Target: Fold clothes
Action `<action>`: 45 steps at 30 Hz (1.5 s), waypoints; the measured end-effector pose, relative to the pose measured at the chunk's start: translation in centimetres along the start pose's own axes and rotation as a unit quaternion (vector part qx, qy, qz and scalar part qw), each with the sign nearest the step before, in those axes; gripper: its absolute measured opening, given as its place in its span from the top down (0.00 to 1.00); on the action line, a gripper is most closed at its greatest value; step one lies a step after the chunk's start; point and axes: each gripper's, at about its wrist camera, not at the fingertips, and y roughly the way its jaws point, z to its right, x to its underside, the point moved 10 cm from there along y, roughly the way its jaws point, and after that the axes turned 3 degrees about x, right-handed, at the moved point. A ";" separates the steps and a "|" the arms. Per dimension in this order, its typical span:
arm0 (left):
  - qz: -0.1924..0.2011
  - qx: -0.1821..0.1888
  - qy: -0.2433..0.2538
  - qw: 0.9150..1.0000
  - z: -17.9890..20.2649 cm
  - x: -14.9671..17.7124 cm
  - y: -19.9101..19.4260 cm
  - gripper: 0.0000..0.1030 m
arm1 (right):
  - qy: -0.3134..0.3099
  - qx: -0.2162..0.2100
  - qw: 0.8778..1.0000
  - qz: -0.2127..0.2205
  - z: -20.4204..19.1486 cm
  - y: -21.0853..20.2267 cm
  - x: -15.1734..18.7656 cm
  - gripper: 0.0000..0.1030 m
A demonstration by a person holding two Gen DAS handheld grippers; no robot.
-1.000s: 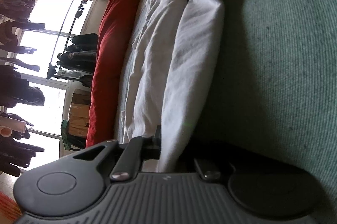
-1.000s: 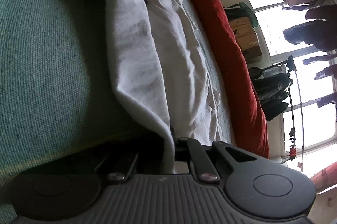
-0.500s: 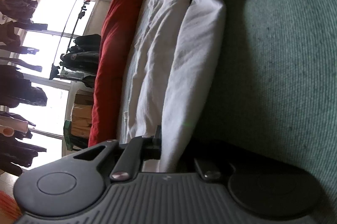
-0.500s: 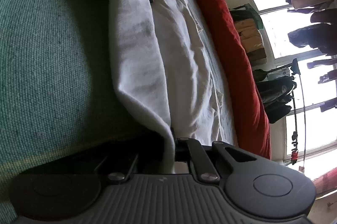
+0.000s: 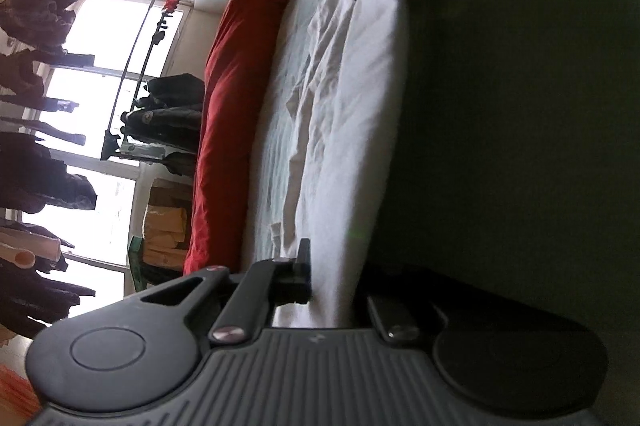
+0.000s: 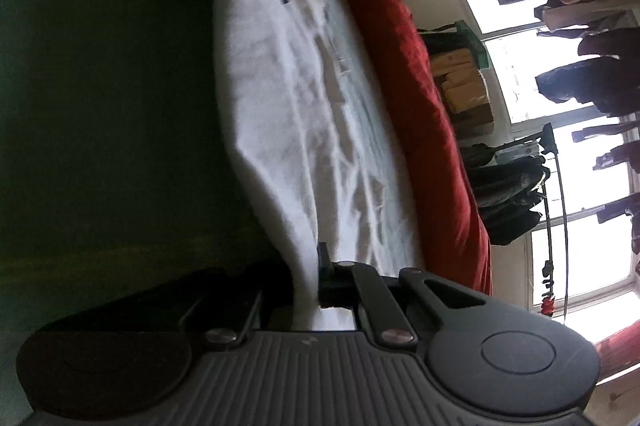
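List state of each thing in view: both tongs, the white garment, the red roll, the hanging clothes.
left tongs: shut on white garment edge
right tongs: shut on white garment edge
white garment: wrinkled, one edge pinched up and stretched between the two tongs, rest lying on the surface
green surface: bare on this side of the garment
red roll: lying along the far side
dark clothes: hanging by the window

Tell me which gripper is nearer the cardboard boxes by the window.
Left. The left gripper pinches the white garment level with the cardboard boxes; the right gripper holds its edge farther away.
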 end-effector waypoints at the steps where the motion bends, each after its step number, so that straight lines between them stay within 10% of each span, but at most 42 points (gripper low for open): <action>1: 0.001 0.002 0.003 1.000 0.2 0.0 -0.5 1.00 | 0.000 -0.007 1.000 0.000 -0.1 -0.6 -0.1 0.95; 21: 0.015 0.054 0.044 0.997 8.3 0.1 -17.0 0.99 | 0.008 -0.127 0.992 -0.007 -7.1 -17.8 0.5 0.95; 33: 0.000 0.080 0.009 0.997 11.7 0.8 -18.1 0.97 | 0.027 -0.150 0.988 -0.019 -10.4 -19.0 1.2 0.93; 37: -0.010 0.113 -0.029 0.993 11.3 1.6 -18.7 0.89 | 0.057 -0.175 0.982 -0.033 -10.9 -18.8 1.6 0.77; 45: -0.020 0.247 -0.189 0.950 7.5 6.6 -23.3 0.71 | 0.195 -0.263 0.944 -0.039 -6.8 -21.7 4.2 0.42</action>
